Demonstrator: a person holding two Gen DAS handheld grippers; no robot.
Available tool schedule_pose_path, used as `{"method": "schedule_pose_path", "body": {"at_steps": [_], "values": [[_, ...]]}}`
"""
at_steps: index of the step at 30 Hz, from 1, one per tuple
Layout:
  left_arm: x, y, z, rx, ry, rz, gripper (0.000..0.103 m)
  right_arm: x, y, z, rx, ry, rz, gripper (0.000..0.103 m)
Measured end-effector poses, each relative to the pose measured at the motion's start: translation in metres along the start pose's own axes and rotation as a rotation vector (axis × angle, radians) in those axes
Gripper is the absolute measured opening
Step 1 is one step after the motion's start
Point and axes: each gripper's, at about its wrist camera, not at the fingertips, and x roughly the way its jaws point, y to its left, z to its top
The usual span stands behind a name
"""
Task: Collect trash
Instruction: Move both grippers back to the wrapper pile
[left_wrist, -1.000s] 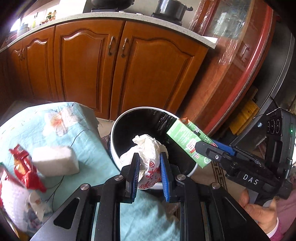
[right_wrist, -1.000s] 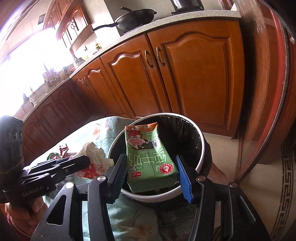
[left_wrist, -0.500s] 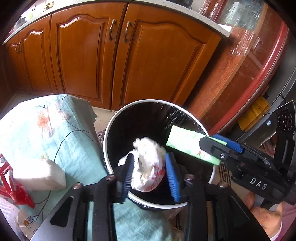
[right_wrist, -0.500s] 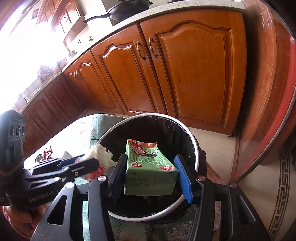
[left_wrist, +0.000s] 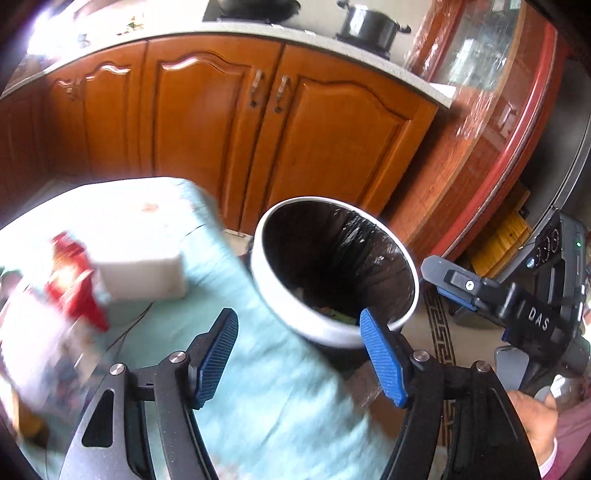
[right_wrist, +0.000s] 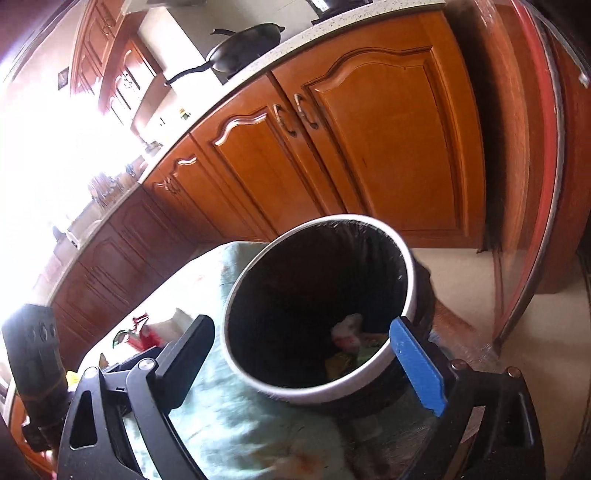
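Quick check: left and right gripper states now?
Left gripper: open, holding nothing.
Right gripper: open, holding nothing, in front of the trash bin.

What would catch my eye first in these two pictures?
The white-rimmed trash bin with its black liner fills the middle, with crumpled paper lying at its bottom. Both the left gripper and the right gripper gape open and empty before it. To the left, a red wrapper and a white block lie on the teal tablecloth.
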Motion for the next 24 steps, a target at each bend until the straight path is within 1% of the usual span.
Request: {"method": "schedule_pose_path", "body": {"at_steps": [2,6,12,18,24], "values": [[-0.016,0.008,-0.018,-0.009,-0.016,0.01,0.07,-0.002,0.008,-0.012,0.001,0.006,0.017,0.097],[-0.047,0.021,-0.048,-0.02,-0.049,0.053,0.07,-0.002,0.029,-0.035,-0.01,0.035,0.052,0.097],[-0.093,0.039,-0.083,-0.053,-0.089,0.106,0.07,0.001,0.056,-0.068,-0.029,0.087,0.091,0.097],[-0.129,0.071,-0.104,-0.142,-0.111,0.152,0.07,0.004,0.086,-0.085,-0.087,0.113,0.112,0.097],[-0.168,0.096,-0.12,-0.216,-0.149,0.203,0.07,0.017,0.123,-0.096,-0.146,0.15,0.17,0.097]]}}
